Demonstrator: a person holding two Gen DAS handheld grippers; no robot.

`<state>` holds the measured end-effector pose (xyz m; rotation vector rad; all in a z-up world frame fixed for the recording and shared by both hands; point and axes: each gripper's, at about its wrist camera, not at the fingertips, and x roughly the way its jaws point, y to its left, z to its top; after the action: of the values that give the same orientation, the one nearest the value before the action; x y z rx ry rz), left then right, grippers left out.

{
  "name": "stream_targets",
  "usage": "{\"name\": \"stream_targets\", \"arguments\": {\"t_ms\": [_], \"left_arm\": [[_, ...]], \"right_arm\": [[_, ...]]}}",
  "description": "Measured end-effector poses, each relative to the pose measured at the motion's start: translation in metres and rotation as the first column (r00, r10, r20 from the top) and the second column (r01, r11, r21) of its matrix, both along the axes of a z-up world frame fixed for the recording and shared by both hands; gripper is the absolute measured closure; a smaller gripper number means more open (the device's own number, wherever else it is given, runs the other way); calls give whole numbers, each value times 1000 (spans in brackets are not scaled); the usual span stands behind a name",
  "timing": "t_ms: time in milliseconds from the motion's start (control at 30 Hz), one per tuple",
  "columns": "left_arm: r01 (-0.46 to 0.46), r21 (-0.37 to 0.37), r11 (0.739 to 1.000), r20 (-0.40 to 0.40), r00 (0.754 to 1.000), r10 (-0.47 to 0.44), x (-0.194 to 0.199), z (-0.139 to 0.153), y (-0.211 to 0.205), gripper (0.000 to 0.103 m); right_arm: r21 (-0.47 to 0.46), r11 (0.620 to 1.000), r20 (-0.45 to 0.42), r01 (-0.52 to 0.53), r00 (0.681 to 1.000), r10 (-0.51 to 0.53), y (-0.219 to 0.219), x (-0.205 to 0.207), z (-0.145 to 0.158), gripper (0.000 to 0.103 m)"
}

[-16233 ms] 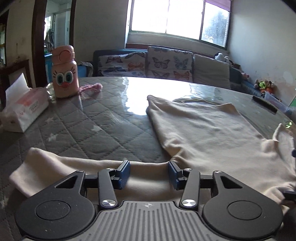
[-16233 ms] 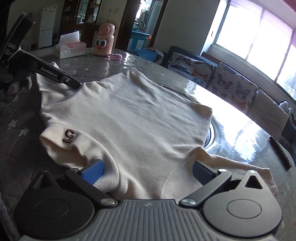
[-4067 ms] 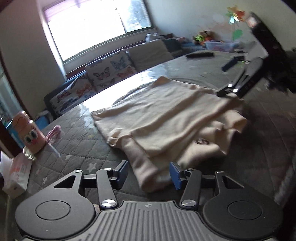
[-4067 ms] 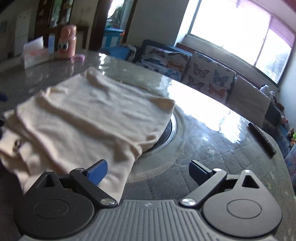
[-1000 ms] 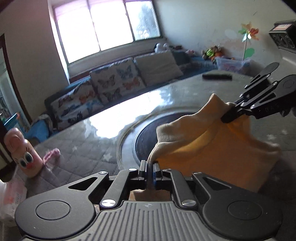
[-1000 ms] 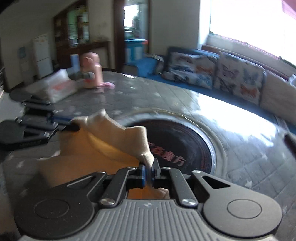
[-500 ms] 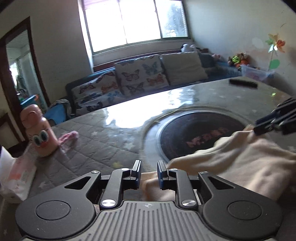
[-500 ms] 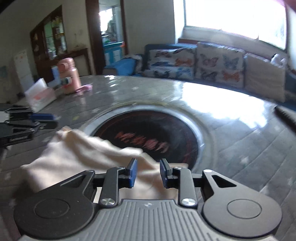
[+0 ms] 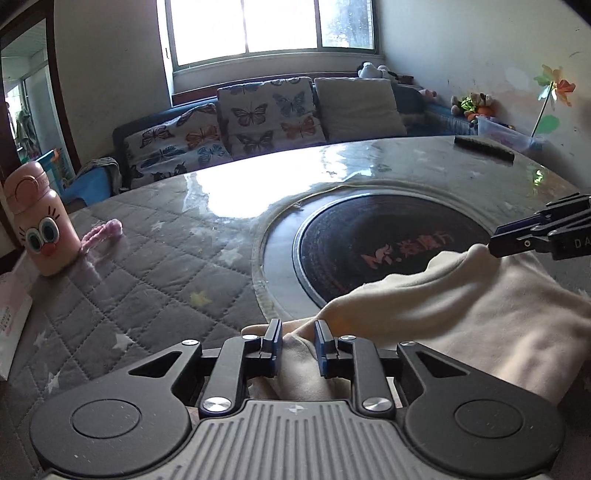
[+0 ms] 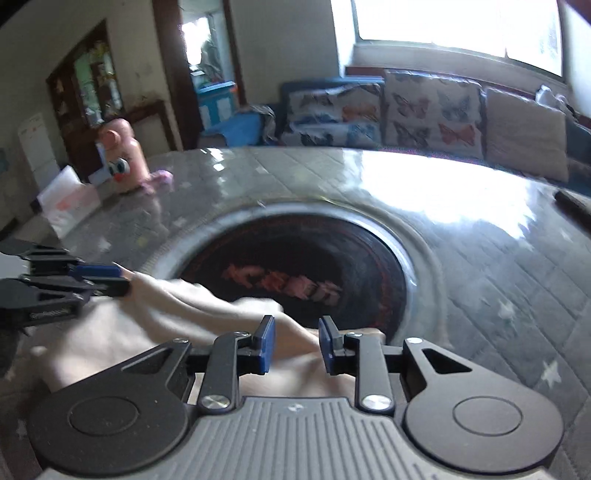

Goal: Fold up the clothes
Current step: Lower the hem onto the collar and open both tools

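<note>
In the left wrist view, the left gripper [image 9: 298, 341] is nearest, low over the table [image 9: 155, 266]. Its jaws stand a little apart, and the near edge of the cream garment [image 9: 461, 317] lies in the gap between them. The pads do not press on the cloth. The garment is folded into a thick pile and lies on the table in front of this gripper and to its right. Its far edge reaches over the rim of the dark round plate [image 9: 369, 240] that is set in the middle of the table. At the right end of that far edge is the right gripper [image 9: 496, 245]. Its tips are at the raised corner of the cloth.

In the right wrist view, which is a little blurred, the jaws of the right gripper [image 10: 293, 345] are also slightly apart. The cloth passes under and between them, and the pads seem free of it. The left gripper [image 10: 123, 282] shows at the left, at the other corner of the garment [image 10: 155, 317].

Further away on the table, at the left, stand a pink bottle [image 9: 37, 221] with cartoon eyes and a tissue pack [image 9: 11, 325] near it. A dark remote [image 9: 484, 147] lies at the far right edge. Behind the table there is a sofa [image 9: 258, 122] with butterfly cushions, under a bright window [image 9: 273, 26].
</note>
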<state>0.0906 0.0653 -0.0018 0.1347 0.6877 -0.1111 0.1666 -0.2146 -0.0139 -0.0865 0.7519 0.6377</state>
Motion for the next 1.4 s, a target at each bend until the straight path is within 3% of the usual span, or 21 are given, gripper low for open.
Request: {"name": "stream_targets", "arguments": {"t_ms": [233, 433, 667, 967, 1033, 1400], "left_arm": [[98, -36, 995, 18, 995, -97, 3, 9, -27, 81], [87, -37, 996, -12, 996, -87, 24, -2, -29, 81], [68, -40, 997, -26, 997, -69, 28, -9, -25, 76], [88, -22, 996, 35, 996, -87, -13, 12, -24, 77], [103, -6, 995, 44, 994, -103, -28, 13, -26, 77], [90, 36, 995, 61, 994, -92, -86, -5, -28, 76]], "right_arm": [[-1, 998, -38, -70, 997, 69, 32, 10, -9, 78], [-39, 997, -12, -67, 998, 67, 47, 12, -16, 78], [-58, 994, 2, -93, 996, 93, 48, 9, -17, 70], [-92, 975, 63, -204, 976, 210, 50, -39, 6, 53], [-115, 967, 82, -226, 968, 236, 54, -51, 7, 45], [-191, 934, 150, -302, 931, 332, 72, -107, -6, 39]]}}
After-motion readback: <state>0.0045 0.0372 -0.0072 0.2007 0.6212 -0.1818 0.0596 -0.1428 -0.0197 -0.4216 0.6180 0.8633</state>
